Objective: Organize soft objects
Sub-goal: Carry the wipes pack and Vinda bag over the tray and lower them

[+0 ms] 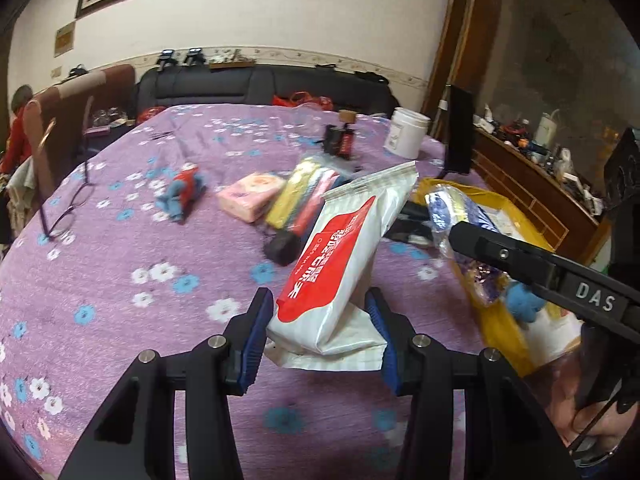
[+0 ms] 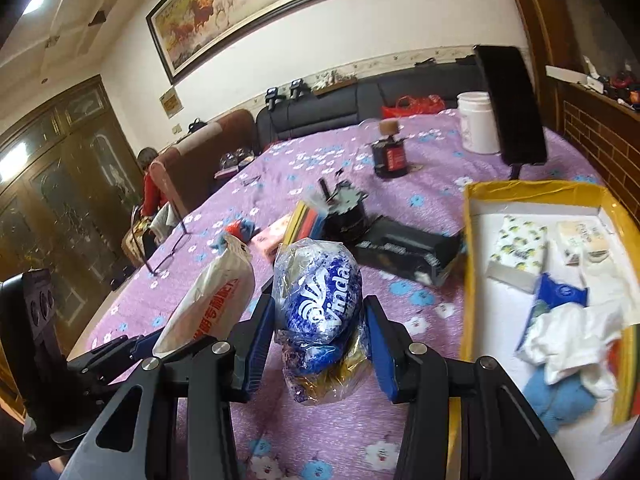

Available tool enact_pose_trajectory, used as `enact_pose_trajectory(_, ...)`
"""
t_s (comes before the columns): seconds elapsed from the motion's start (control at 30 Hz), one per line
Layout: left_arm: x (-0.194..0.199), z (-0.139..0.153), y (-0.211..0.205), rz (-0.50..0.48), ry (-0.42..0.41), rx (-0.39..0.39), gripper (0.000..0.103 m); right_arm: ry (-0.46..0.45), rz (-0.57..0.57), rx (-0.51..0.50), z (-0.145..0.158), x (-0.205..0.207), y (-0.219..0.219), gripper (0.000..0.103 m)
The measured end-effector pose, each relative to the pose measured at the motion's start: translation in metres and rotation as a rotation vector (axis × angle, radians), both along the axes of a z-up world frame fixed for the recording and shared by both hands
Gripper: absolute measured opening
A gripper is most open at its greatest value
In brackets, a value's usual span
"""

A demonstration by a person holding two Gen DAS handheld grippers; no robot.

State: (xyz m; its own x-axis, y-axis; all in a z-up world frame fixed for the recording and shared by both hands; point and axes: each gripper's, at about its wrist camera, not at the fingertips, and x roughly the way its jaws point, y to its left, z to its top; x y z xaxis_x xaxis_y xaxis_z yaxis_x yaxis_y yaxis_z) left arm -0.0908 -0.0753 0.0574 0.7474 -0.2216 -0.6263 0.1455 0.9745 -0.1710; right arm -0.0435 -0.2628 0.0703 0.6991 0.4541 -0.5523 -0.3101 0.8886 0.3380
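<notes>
Left gripper (image 1: 320, 328) clamped on a red-and-white pack (image 1: 332, 264), lifted above the purple cloth (image 1: 120, 280). Right gripper (image 2: 318, 344) squeezing a blue Vinda pack (image 2: 320, 300), just left of the yellow tray (image 2: 472, 240) of soft things.

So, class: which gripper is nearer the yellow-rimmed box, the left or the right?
Right. The right gripper, shut on the blue tissue pack, is just beside the yellow-rimmed box. The left gripper, holding the red-and-white pack, sits farther from it.
</notes>
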Motion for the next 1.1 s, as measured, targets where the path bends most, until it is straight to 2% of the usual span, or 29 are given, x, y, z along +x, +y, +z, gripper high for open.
enact_pose_trajectory(0.2,0.0,0.013,-0.028,-0.074,-0.022,-0.005,0.047,-0.009,-0.056,-0.004,0.007,-0.005,-0.024,0.049)
enact_pose_trajectory(0.4,-0.005,0.012,-0.048,-0.125,-0.018,0.006,0.047,0.001,-0.092,0.005,0.007,-0.007,-0.042,0.049)
enact_pose_trajectory(1.1,-0.012,0.011,-0.067,-0.162,-0.003,0.021,0.047,-0.008,-0.116,0.026,0.009,-0.01,-0.058,0.049)
